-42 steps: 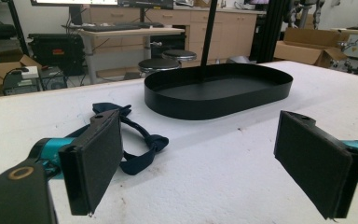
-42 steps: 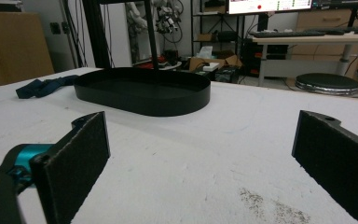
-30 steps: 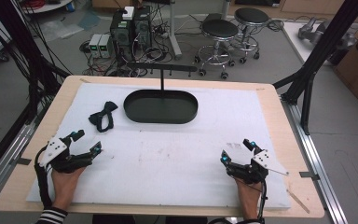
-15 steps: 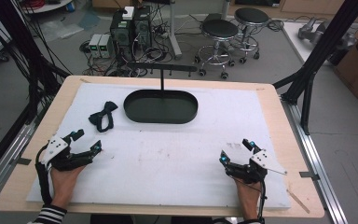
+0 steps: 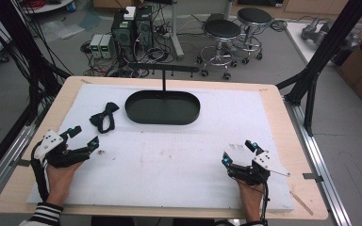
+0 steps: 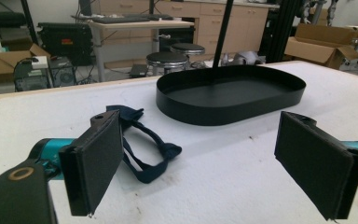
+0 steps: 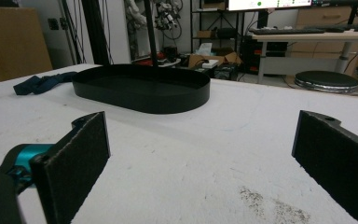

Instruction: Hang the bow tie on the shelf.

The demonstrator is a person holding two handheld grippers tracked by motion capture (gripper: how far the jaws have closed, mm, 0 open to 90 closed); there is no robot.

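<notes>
Nothing is being held yet: the dark bow tie (image 5: 103,117) is lying on the counter (image 5: 169,155) just left of the black tray (image 5: 162,107), while the left hand-held gripper (image 5: 80,138) and right hand-held gripper (image 5: 238,153) are resting spread and empty, so the pickup seems entirely ahead.

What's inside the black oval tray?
The black oval tray holds nothing on the floor I can see; a thin black post rises at its far side. Its near wall hides a strip of floor.

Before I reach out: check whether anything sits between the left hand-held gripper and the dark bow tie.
Nothing visible does. The left hand-held gripper is open with the bow tie lying just beyond its jaws on bare white mat. The black tray sits farther back, off that line.
</notes>
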